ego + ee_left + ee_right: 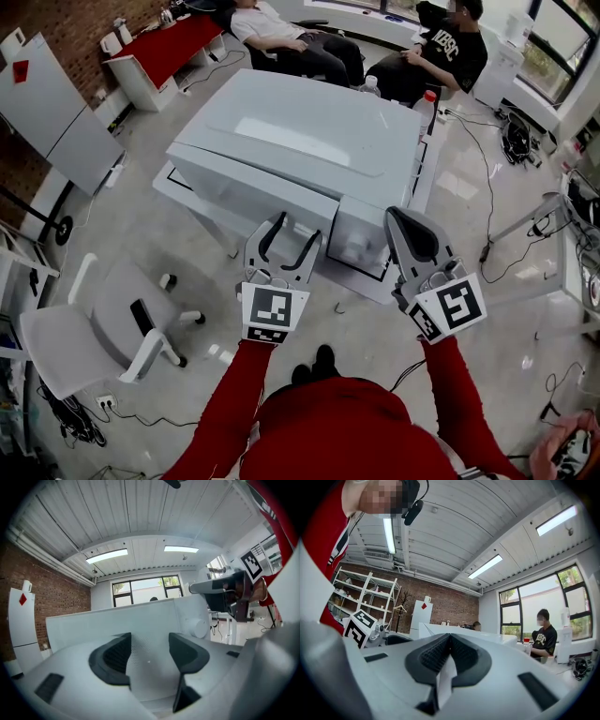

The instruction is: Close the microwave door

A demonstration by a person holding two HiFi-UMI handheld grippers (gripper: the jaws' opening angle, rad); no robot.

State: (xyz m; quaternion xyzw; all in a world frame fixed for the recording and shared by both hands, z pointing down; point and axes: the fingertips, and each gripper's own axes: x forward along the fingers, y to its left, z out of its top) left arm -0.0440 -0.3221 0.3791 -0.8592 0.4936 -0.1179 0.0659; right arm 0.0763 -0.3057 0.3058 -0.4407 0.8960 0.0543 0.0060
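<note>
Two red sleeves (230, 403) hold the white grippers low in the head view; the left gripper (286, 239) has its jaws apart, nothing between them; the right gripper (412, 234) has its jaws pressed together, empty; just beyond both stands the large white box-shaped microwave (309, 131) on a white surface (424, 173), its door (248, 178) facing the grippers.

The head view looks steeply down on the microwave (309, 131), which both gripper views face from low and near.
</note>
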